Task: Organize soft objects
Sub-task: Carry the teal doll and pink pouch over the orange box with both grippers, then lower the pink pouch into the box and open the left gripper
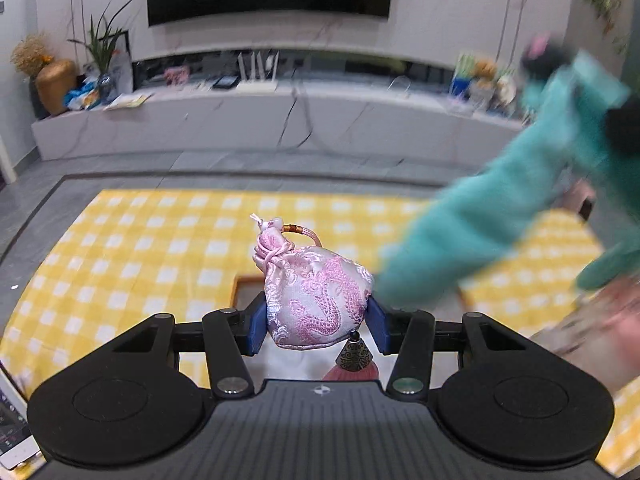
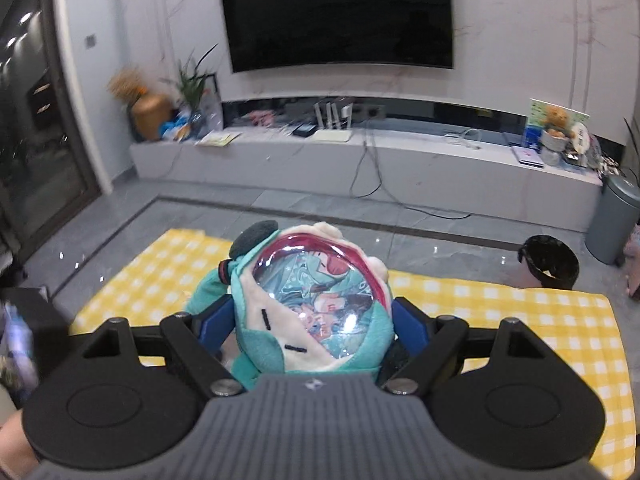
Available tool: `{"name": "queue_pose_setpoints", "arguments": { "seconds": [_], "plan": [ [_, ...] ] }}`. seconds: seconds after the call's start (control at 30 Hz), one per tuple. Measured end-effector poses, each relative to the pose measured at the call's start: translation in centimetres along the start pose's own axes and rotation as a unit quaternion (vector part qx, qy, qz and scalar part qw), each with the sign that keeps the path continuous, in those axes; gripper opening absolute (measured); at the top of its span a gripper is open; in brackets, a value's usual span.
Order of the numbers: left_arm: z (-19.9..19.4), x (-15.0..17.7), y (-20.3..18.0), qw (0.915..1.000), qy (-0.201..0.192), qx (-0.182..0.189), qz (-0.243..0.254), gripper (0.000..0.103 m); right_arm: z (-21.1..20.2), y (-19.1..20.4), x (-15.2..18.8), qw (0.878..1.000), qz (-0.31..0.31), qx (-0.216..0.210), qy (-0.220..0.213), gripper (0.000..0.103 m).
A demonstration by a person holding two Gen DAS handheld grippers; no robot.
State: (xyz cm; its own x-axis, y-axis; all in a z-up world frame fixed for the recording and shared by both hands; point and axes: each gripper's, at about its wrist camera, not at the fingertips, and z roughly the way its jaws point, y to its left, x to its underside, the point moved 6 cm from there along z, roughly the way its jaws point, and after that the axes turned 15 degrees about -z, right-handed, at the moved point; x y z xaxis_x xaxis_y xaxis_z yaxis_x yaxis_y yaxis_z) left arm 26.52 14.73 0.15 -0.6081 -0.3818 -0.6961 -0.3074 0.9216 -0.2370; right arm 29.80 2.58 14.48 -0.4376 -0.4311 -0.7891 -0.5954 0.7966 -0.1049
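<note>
Satin pouch (image 1: 318, 300) clamped in my left jaws and teal plush toy (image 2: 312, 308) in my right jaws, both above the yellow checked counter (image 1: 120, 264); the slick satin could slip free.

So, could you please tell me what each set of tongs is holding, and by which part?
The left tongs clamp the pink brocade pouch across its lower body. The right tongs clamp the teal plush toy across its round body.
</note>
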Motion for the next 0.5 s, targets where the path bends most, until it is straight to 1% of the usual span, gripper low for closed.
{"name": "queue_pose_setpoints", "arguments": {
  "seconds": [0.1,0.2,0.27,0.33,0.4,0.47,0.5],
  "plan": [
    [1.8,1.6,1.1,0.9995,0.019,-0.024,0.008,0.057,0.1,1.3,-0.2,1.000,0.002,-0.016,0.001,0.082],
    [3.0,2.7,1.6,0.9987,0.027,-0.041,0.011,0.057,-0.2,2.0,-0.8,0.999,0.019,-0.039,-0.012,0.082],
    [3.1,3.5,2.0,0.9974,0.029,-0.063,0.019,0.057,-0.1,2.4,-0.8,0.997,0.036,-0.061,-0.016,0.082],
    [3.5,3.9,2.1,0.9960,0.037,-0.079,0.020,0.058,0.8,2.9,-0.5,0.994,0.061,-0.092,-0.009,0.082],
    [3.6,4.2,2.3,0.9959,0.038,-0.080,0.018,0.058,2.0,3.6,0.2,0.990,0.088,-0.110,0.008,0.082],
    [3.7,4.5,2.5,0.9959,0.036,-0.081,0.014,0.062,3.2,4.3,1.1,0.987,0.105,-0.122,0.022,0.082],
    [3.7,4.7,2.7,0.9963,0.036,-0.078,0.010,0.065,3.6,4.6,1.5,0.986,0.109,-0.124,0.028,0.082]
  ]
}}
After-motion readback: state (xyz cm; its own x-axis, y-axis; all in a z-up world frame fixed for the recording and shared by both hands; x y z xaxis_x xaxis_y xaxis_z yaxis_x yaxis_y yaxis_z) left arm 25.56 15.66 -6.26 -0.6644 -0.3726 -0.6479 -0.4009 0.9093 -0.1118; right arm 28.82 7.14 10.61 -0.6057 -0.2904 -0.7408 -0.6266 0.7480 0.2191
